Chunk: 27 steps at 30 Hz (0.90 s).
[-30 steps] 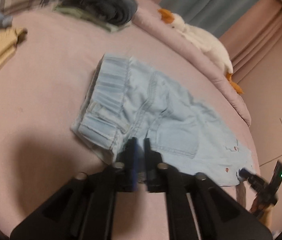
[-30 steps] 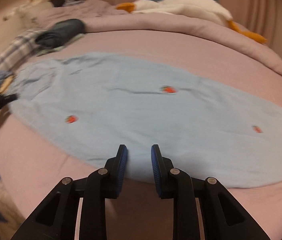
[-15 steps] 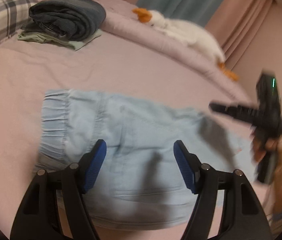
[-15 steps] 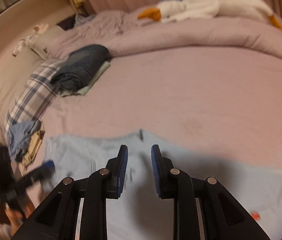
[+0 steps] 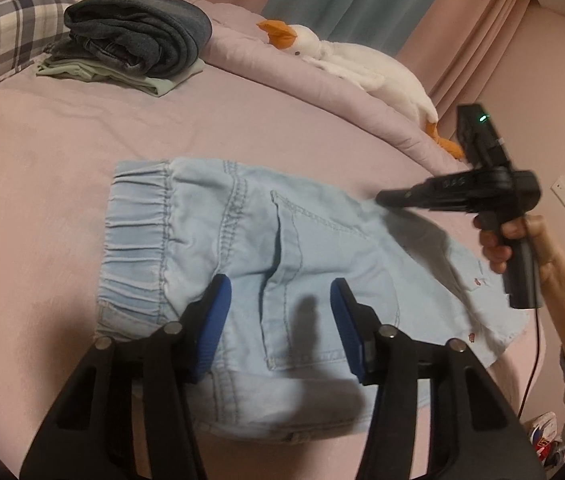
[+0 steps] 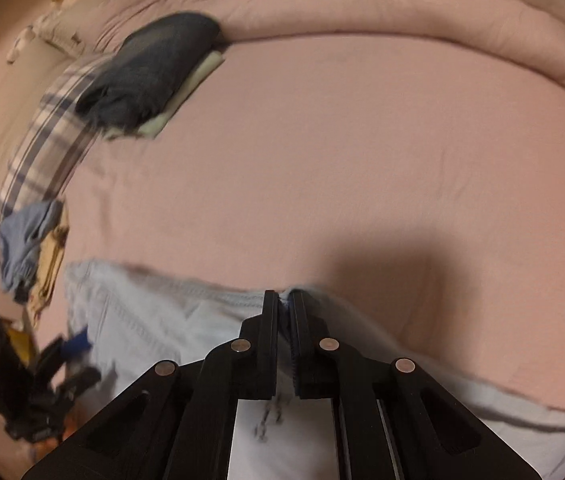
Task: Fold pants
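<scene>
While on one bed [image 5: 62,168], one pants [image 5: 282,248], two grippers [image 5: 278,320].

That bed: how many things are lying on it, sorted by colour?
Light blue: 2, pants, crumpled cloth
Dark grey-blue: 1, folded garment
Pale green: 1, folded garment beneath it
Yellow: 1, cloth
Plaid: 1, pillow
White: 1, plush goose
Total: 7

Warm, dim indoor light is cast from above; soft shadows are thrown on the bed [image 5: 82,128]. Fisheye edges are bent and darkened. The right view is motion-blurred.
</scene>
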### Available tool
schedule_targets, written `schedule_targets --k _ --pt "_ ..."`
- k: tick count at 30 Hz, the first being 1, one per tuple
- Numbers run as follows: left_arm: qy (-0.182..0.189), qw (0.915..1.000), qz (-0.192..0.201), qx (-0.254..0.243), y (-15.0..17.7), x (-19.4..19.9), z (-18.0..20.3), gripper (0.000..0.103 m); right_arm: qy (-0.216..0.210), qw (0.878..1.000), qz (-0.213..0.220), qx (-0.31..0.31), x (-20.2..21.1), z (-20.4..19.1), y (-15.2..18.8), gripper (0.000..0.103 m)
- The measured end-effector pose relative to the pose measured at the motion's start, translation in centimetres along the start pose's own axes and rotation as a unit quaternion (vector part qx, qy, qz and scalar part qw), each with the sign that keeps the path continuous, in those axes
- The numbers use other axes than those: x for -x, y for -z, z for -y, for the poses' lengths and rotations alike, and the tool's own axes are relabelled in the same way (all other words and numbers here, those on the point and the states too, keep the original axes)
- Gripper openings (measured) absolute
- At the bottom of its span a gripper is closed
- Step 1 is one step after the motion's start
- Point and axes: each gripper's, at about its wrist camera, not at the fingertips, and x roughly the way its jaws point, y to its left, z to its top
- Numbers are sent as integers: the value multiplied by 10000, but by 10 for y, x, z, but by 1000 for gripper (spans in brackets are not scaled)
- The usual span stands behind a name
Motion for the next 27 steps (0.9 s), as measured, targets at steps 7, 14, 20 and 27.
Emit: schedule_targets --k 7,14,20,27 --pt "-119 9999 -22 -83 0 1 6 47 212 9990 273 -285 -9 13 -3 5" --pt "-122 9999 4 -48 1 1 6 47 250 9917 1207 -377 45 13 14 2" --pt "-112 9999 10 -49 1 1 5 47 199 9978 611 189 43 2 66 2" --pt "-106 9999 -8 -64 0 0 4 47 1044 9828 1251 -870 20 55 47 2"
